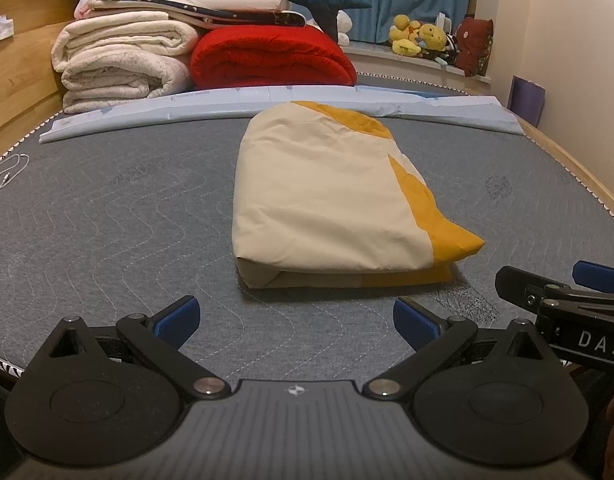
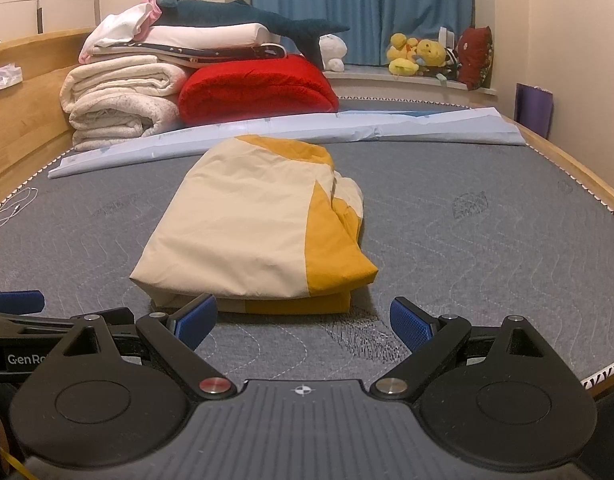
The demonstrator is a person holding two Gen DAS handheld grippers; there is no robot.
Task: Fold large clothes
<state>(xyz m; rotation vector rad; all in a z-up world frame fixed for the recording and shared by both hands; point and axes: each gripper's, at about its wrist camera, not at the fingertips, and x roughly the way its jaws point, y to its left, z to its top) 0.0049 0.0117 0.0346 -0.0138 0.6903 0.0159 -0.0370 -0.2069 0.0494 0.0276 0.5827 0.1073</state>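
A cream and mustard-yellow garment (image 1: pixel 327 200) lies folded into a compact bundle on the grey quilted mattress (image 1: pixel 107 220); the right wrist view shows the same garment (image 2: pixel 247 232) just beyond my fingers. My left gripper (image 1: pixel 297 318) hovers open near the mattress's front edge, a little short of the bundle, with nothing between its blue pads. My right gripper (image 2: pixel 303 320) is open too, empty, close to the bundle's near edge. The right gripper's fingers (image 1: pixel 547 292) show at the right edge of the left wrist view.
Stacked white blankets (image 1: pixel 119 60) and a red blanket (image 1: pixel 271 56) sit at the back left. A pale blue sheet (image 1: pixel 267 100) lies across the mattress behind the garment. Plush toys (image 1: pixel 419 38) line the window ledge. A white cable (image 1: pixel 7 176) lies at the left edge. Wooden frame (image 1: pixel 15 92) borders the bed.
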